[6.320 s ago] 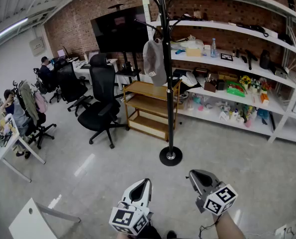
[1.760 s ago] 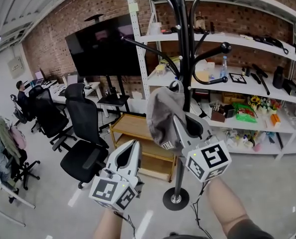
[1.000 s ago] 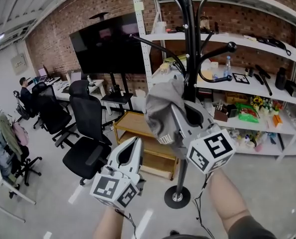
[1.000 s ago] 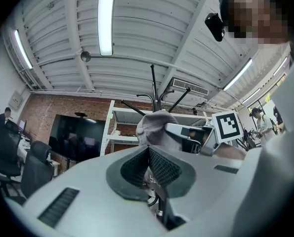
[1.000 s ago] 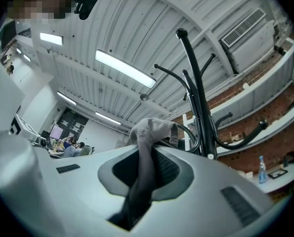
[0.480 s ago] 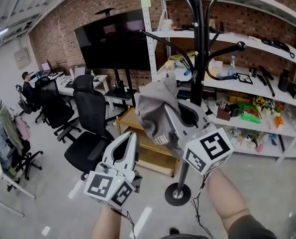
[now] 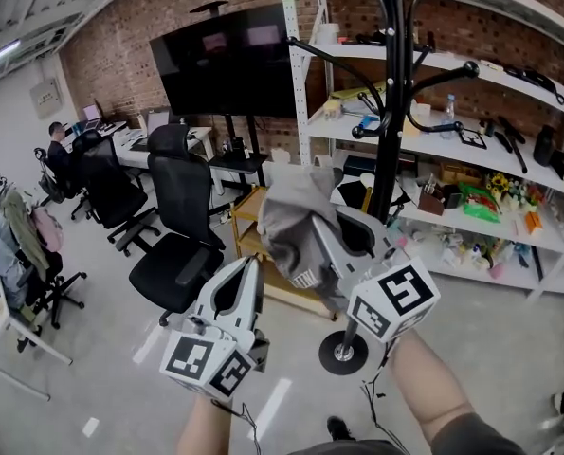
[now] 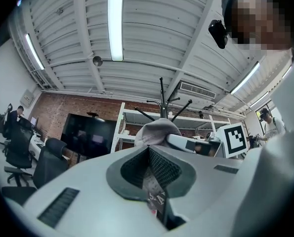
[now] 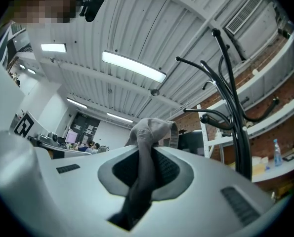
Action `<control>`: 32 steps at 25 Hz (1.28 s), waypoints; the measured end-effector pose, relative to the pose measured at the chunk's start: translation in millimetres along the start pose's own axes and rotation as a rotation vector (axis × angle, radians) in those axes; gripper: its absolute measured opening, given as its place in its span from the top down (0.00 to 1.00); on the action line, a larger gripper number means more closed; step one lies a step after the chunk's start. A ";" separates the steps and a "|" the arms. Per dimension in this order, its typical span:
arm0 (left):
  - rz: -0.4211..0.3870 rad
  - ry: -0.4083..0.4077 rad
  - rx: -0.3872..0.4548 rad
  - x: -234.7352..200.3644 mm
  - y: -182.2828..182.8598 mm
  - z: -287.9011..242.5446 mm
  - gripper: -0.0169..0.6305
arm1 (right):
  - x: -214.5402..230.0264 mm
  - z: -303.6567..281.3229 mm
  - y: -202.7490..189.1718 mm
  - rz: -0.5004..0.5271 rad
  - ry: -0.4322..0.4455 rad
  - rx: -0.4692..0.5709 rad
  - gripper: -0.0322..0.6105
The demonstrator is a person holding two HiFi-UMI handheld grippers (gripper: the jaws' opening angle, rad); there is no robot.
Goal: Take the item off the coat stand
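Pinching a fold of the grey cap (image 7: 291, 218) between its jaws, the right gripper (image 7: 329, 226) holds it up in front of the person. The cap bunches over the jaw tips and hangs clear of the hooks, just left of the black coat stand (image 7: 388, 150). The left gripper (image 7: 253, 265) is beside it and lower, jaws pressed together on nothing. Behind are a white shelf unit (image 7: 495, 154), a dark screen (image 7: 229, 60) and an office chair (image 7: 172, 254).
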State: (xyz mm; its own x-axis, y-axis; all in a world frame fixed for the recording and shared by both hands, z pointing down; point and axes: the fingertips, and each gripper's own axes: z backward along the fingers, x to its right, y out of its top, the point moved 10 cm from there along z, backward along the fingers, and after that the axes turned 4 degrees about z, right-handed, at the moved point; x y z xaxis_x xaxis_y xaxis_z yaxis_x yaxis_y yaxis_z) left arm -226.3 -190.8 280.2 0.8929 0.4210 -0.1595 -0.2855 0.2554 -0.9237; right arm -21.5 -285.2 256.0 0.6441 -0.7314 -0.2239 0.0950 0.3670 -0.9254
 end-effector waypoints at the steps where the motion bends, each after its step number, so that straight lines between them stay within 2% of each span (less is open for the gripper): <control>1: 0.008 0.000 -0.006 1.2 -0.5 5.9 0.96 | -6.0 3.8 -2.1 -0.007 -0.004 -0.012 0.87; 19: 0.109 -0.016 -0.151 26.2 -25.2 135.4 0.96 | -131.4 105.5 -29.0 -0.097 -0.083 -0.138 0.87; 24: 0.142 -0.013 -0.171 36.7 -33.0 157.4 0.96 | -152.2 131.9 -38.1 -0.131 -0.089 -0.183 0.87; 32: 0.140 0.007 -0.174 64.4 -42.4 174.9 0.96 | -166.4 165.7 -40.5 -0.135 -0.034 -0.169 0.87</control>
State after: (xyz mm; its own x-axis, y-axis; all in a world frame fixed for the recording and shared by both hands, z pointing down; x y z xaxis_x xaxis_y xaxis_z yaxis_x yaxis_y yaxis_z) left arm -217.5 -22.3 370.0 0.8514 0.4355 -0.2923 -0.3431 0.0407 -0.9384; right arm -6.8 -83.1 381.4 0.6597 -0.7465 -0.0869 0.0555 0.1638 -0.9849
